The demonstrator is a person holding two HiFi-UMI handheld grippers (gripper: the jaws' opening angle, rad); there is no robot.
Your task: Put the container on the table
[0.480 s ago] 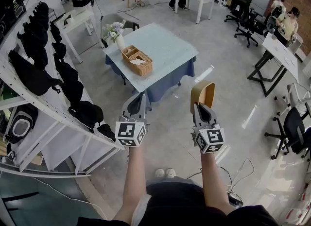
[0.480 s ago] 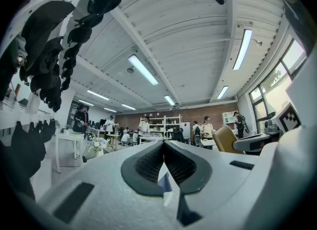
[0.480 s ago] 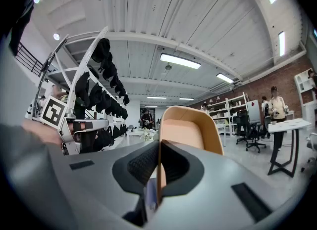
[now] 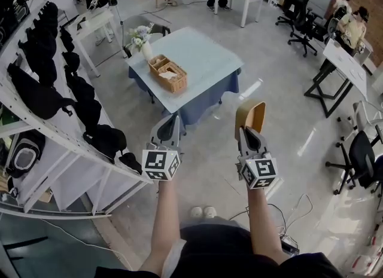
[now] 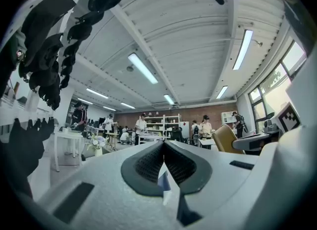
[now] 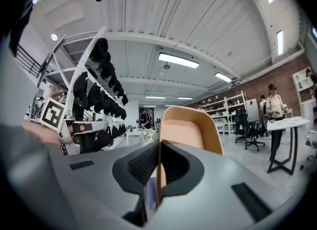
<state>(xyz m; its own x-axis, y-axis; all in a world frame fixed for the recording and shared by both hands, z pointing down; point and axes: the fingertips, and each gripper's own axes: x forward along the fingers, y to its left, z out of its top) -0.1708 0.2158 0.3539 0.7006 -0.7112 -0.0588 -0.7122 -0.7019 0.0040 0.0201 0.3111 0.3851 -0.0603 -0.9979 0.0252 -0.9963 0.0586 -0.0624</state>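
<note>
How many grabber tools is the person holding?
2. The left gripper is on the left of the head view, jaws shut on nothing. The right gripper is beside it, shut on the tan container. None seem hidden.

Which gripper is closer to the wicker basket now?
Left. The left gripper hangs short of the wicker basket, almost in line; right gripper, gripping the container, is farther right.

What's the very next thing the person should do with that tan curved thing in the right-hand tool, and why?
Probably carry it forward toward the table. The right gripper is clamped on the wall of the tan container, which hangs over the floor, short of the blue-covered top. The open stretch of cloth to the right of the basket looks like a fair spot to aim for.
</note>
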